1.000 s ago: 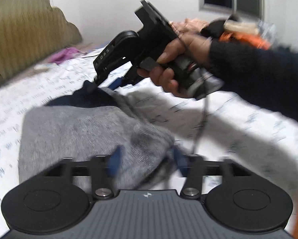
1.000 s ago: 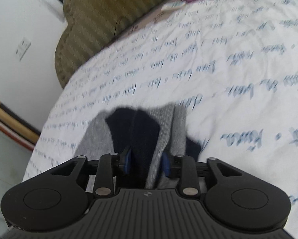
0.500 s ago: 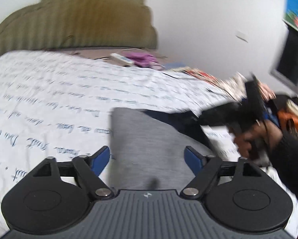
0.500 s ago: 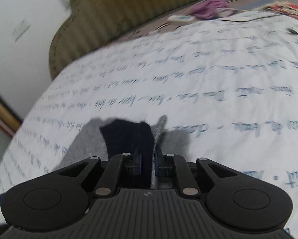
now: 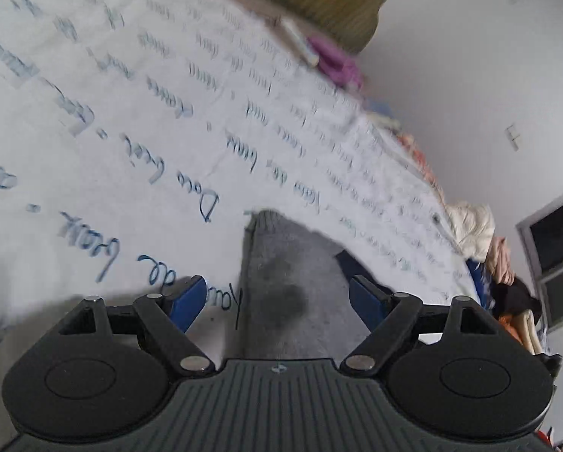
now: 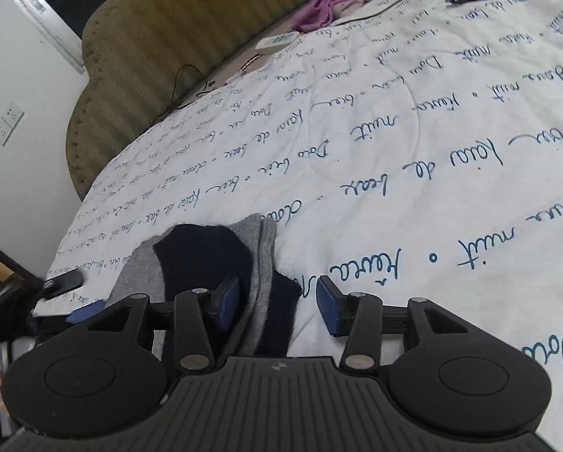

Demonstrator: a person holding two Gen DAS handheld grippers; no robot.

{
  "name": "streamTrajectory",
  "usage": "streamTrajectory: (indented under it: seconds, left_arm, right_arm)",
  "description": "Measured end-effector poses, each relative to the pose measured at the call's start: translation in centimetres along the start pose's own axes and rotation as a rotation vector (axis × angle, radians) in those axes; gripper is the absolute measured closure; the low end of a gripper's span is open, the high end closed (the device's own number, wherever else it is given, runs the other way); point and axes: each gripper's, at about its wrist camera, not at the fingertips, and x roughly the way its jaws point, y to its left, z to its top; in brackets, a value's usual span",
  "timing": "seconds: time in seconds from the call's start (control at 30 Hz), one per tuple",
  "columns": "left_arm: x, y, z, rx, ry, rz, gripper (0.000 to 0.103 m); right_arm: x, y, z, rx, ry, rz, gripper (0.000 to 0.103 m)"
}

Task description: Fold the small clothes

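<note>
Both tools sit low in their frames: the left tool [image 5: 277, 301] is spread wide with nothing gripped, the grey sock [image 5: 289, 278] lying flat under the gap, while the right tool [image 6: 277, 301] has its jaws opening over the sock's [image 6: 259, 263] grey-and-navy folds, pads off the cloth. Beyond them the sock rests on the bed's white quilt [image 6: 394, 150] printed with blue script. Farthest off, at upper left, stand an olive headboard [image 6: 176, 37] and purple cloth [image 6: 326, 7].
</note>
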Motion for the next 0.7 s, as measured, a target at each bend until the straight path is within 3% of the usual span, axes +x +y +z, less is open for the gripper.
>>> streamTrajectory:
  seconds: [0.13, 0.23, 0.27, 0.33, 0.47, 0.57, 0.6, 0.67, 0.7]
  left_arm:
    - [1.4, -0.6, -0.6, 0.031, 0.037, -0.063, 0.02]
    - [2.0, -1.2, -0.9, 0.047, 0.052, -0.09, 0.023]
    - [2.2, -1.4, -1.0, 0.058, 0.052, -0.085, 0.028]
    - [2.6, -1.8, -0.9, 0.08, 0.04, -0.025, 0.06]
    - [2.9, -1.0, -0.6, 0.046, 0.057, -0.042, 0.061]
    - [2.9, -1.1, -0.7, 0.055, 0.052, -0.039, 0.062]
    - [2.9, -1.2, -0.8, 0.057, 0.046, -0.024, 0.071]
    - [2.7, -1.0, -0.9, 0.048, 0.027, 0.0, 0.083]
    - [2.5, -0.8, -0.9, 0.041, 0.018, 0.005, 0.087]
  right_arm:
    - [1.1, 0.4, -0.2, -0.027, 0.029, 0.033, 0.048]
    - [1.8, -0.2, -0.1, 0.049, 0.059, 0.147, 0.05]
    - [2.1, -0.3, -0.1, 0.068, 0.068, 0.182, 0.05]
    - [2.7, -0.1, -0.3, 0.068, 0.076, 0.192, 0.053]
    - [2.8, -1.5, 0.0, 0.219, 0.054, 0.32, 0.051]
    - [3.3, -1.0, -0.1, 0.219, 0.061, 0.365, 0.037]
    - [3.7, -0.4, -0.1, 0.191, 0.077, 0.335, 0.038]
    - [4.6, 0.6, -0.1, 0.131, 0.11, 0.237, 0.06]
    - [4.9, 0.6, -0.1, 0.141, 0.12, 0.233, 0.076]
